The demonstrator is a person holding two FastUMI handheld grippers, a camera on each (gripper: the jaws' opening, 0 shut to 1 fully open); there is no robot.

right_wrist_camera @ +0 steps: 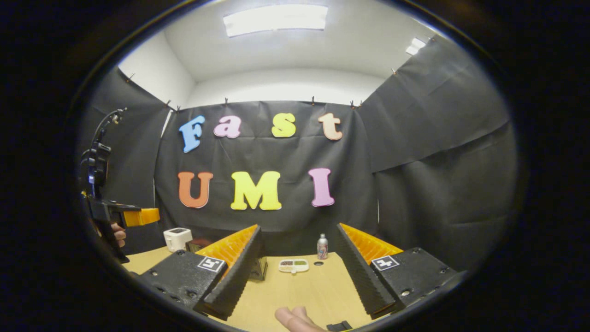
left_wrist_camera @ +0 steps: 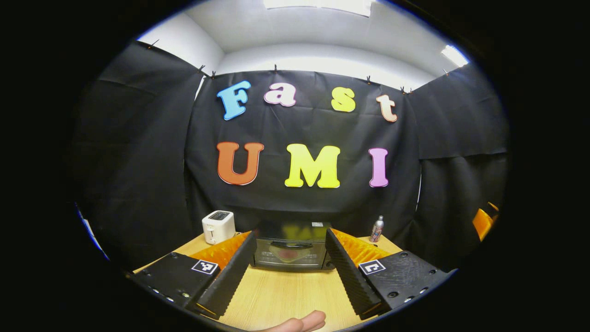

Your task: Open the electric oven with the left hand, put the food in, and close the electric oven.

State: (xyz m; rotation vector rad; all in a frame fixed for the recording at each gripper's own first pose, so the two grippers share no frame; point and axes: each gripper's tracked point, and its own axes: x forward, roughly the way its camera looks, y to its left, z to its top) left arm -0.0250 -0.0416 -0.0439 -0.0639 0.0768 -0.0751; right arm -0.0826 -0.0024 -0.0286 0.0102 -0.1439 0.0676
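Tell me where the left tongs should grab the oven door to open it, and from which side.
Grip the dark handle bar running across the top of the electric oven door. Come straight in from the front: the door faces the left tongs, which are open and lined up with it across the table. The door probably hinges at the bottom, so pull down and toward you.

counter (left_wrist_camera: pixel 286 295) light wood grain | oven (left_wrist_camera: pixel 290 251) black, glossy dark door | toaster (left_wrist_camera: pixel 218 226) white | bottle (left_wrist_camera: pixel 377 229) silver, red label | food tray (right_wrist_camera: pixel 293 265) white, brown and green contents
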